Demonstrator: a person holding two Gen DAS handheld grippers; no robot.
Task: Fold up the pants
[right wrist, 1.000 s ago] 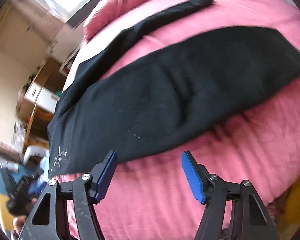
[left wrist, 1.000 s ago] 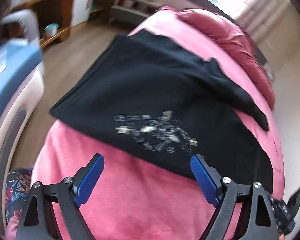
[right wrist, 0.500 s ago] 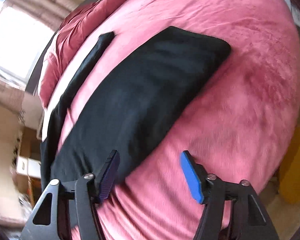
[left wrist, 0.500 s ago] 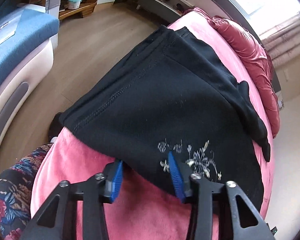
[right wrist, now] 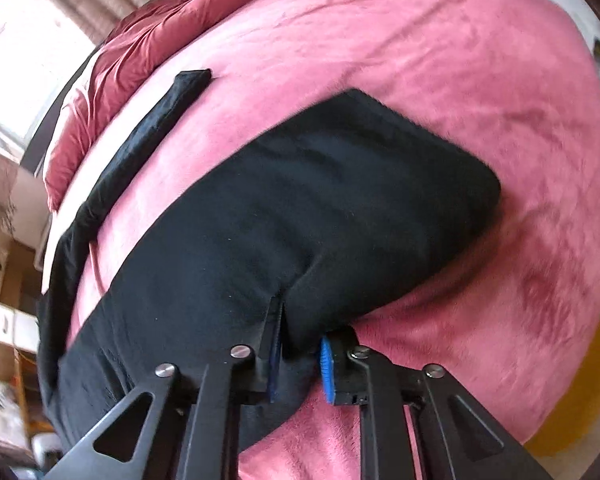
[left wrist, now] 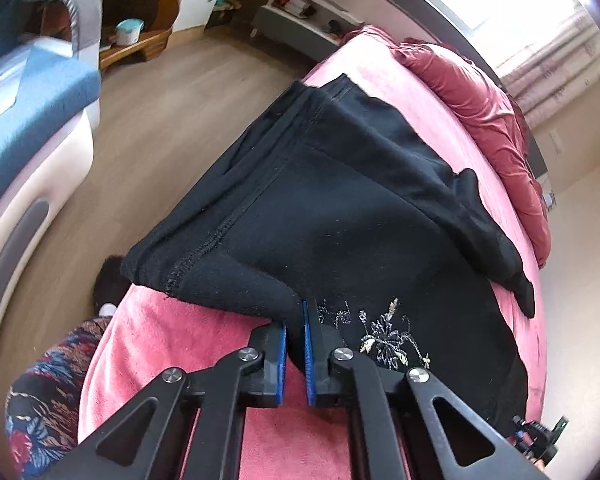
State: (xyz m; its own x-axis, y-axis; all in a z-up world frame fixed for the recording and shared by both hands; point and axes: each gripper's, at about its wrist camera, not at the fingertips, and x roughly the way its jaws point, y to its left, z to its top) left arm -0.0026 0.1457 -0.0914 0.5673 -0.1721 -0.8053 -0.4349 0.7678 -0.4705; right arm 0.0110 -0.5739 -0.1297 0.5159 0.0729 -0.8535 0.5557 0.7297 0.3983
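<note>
Bed (right wrist: 480, 92): a pink plush cover over the whole top, with a crumpled red quilt (left wrist: 496, 120) bunched along the far side under the window (left wrist: 496, 4). To the right of the pants in the right wrist view, wide bare cover lies open out to the rounded bed edge.

Pants (left wrist: 340, 216): black, lying flat along the near side of the bed. The waist end overhangs the bed corner above the wood floor (left wrist: 152, 120). One leg (right wrist: 148, 128) trails as a narrow strip toward the quilt, apart from the main folded body, with pink cover between them. The hem end of that body is a squared edge well inside the bed.

Left gripper (left wrist: 295, 340): jaws have just been closing and now stand nearly together, pinching the near edge of the pants beside the pale embroidery (left wrist: 384, 336).

Right gripper (right wrist: 300, 344): jaws have just been closing, and a thick fold of the near edge of the pants is clamped between the blue pads.

Room: a blue and white sofa (left wrist: 32, 120) stands across the floor; low shelves (left wrist: 300, 20) line the far wall.
</note>
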